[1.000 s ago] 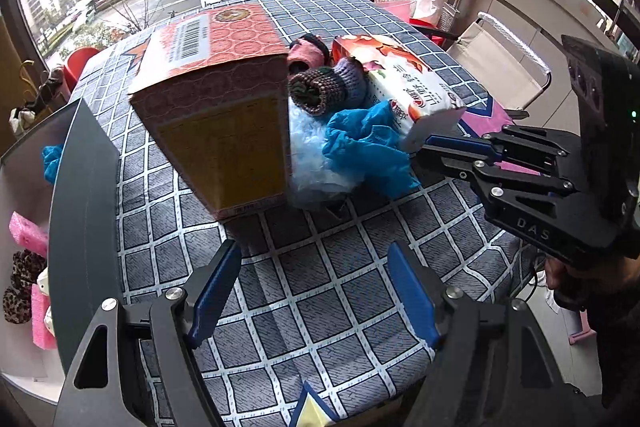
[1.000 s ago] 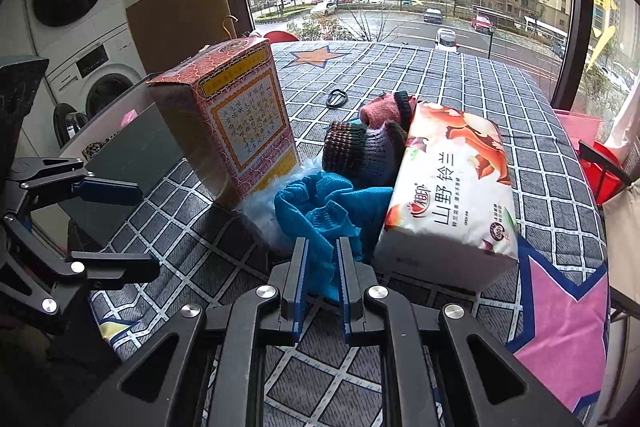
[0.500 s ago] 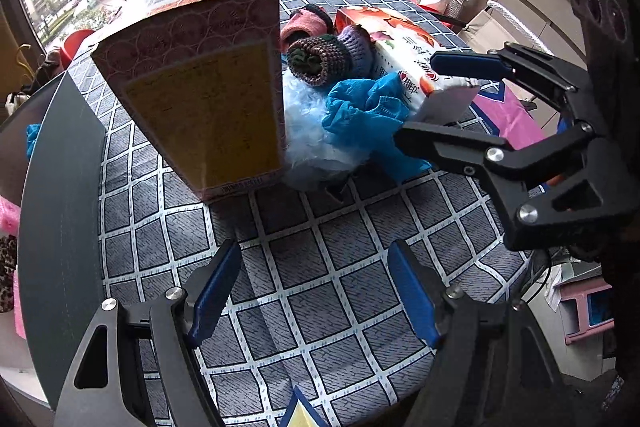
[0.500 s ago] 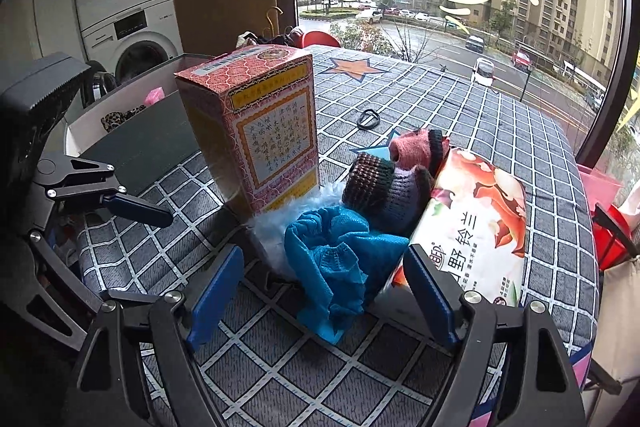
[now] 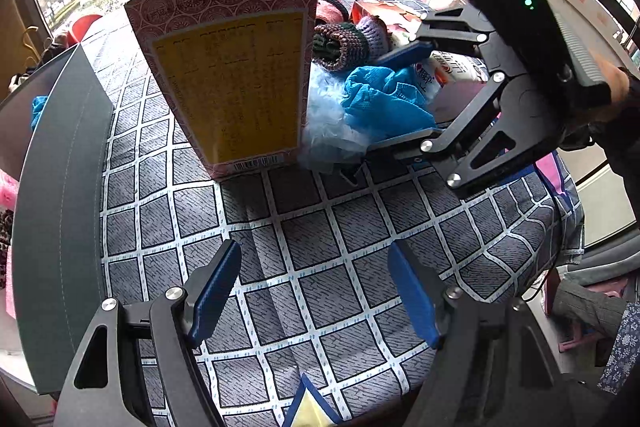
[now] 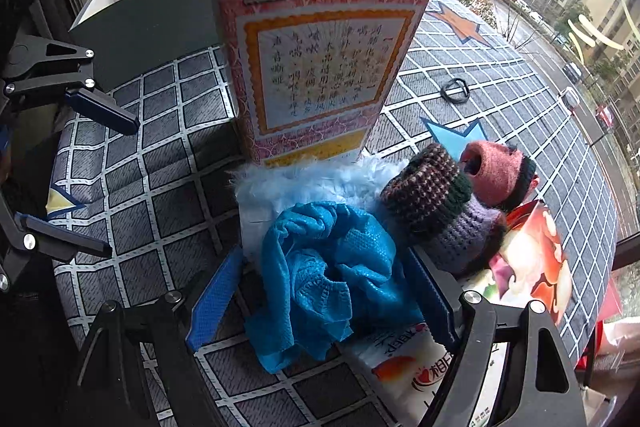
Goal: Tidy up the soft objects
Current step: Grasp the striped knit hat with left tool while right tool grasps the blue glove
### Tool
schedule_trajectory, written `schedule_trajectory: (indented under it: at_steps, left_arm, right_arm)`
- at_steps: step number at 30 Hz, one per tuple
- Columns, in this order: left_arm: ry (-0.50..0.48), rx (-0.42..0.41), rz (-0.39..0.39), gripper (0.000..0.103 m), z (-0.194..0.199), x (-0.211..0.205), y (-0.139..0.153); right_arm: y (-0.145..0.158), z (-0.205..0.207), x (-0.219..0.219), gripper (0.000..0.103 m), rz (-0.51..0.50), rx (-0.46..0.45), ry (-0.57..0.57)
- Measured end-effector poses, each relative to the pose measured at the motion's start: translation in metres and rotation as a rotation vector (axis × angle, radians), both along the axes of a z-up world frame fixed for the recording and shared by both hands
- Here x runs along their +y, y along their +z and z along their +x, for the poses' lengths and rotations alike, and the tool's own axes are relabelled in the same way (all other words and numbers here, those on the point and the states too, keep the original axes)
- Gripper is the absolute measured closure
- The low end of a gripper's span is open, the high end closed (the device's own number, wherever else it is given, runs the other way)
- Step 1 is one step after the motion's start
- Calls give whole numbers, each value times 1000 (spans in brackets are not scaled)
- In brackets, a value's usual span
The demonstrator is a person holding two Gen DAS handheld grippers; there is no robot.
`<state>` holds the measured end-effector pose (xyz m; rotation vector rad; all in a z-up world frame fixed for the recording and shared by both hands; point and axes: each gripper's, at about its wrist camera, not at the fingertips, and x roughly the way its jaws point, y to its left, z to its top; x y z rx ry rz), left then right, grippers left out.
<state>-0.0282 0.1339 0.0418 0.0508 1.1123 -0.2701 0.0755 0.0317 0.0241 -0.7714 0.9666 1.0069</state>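
Observation:
A crumpled blue cloth (image 6: 324, 271) lies on the checked tablecloth (image 5: 320, 247), on a pale fluffy cloth (image 6: 312, 183). My right gripper (image 6: 324, 291) is open with a blue pad on each side of the blue cloth; it also shows in the left wrist view (image 5: 384, 99). Rolled knit socks, one brown and purple (image 6: 436, 203), one pink (image 6: 500, 175), lie behind. My left gripper (image 5: 316, 295) is open and empty over bare tablecloth, in front of the tall red and yellow box (image 5: 236, 67).
A tissue pack (image 6: 528, 267) lies to the right of the cloth pile. A grey bin (image 5: 60, 187) with soft items inside stands at the table's left edge. A black hair tie (image 6: 455, 91) lies farther back. The table edge drops off to the right.
My right gripper opened from shut and moved forward until its pads flank the blue cloth. My left gripper moved closer to the box and stayed open.

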Motion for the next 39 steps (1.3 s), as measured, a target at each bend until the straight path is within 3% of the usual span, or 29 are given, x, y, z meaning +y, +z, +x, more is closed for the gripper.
schedule_trajectory:
  at_steps: [1, 4, 10, 14, 20, 24, 26, 30, 35, 39]
  left_arm:
    - [3, 0, -2, 24, 0, 2, 0]
    - [1, 0, -12, 24, 2, 5, 1]
    - [-69, -3, -32, 24, 9, -13, 0]
    - [-140, -18, -13, 24, 17, -41, 2]
    - [-188, -110, 25, 24, 43, -82, 28]
    - [-207, -148, 50, 24, 71, -99, 42]
    - [-255, -122, 34, 24, 83, -104, 46]
    - [-363, -137, 176, 24, 92, -130, 54]
    - [-499, -155, 270, 22, 83, -141, 64]
    - [-552, -52, 331, 21, 77, -144, 28]
  right_arm:
    - [-6, 0, 1, 59, -12, 31, 1]
    - [-1, -9, -8, 70, 38, 43, -18]
    - [13, -48, -50, 70, 174, 76, -106]
    - [15, -68, -76, 70, 190, 16, -238]
    - [13, -78, -117, 70, 276, -9, -495]
    - [1, -82, -125, 70, 318, 27, -558]
    - [-2, -84, -127, 70, 338, 27, -571]
    - [-2, -83, -131, 70, 386, 30, -585]
    - [-4, -85, -136, 70, 423, 32, -588]
    - [-6, -85, -136, 70, 441, 37, -592]
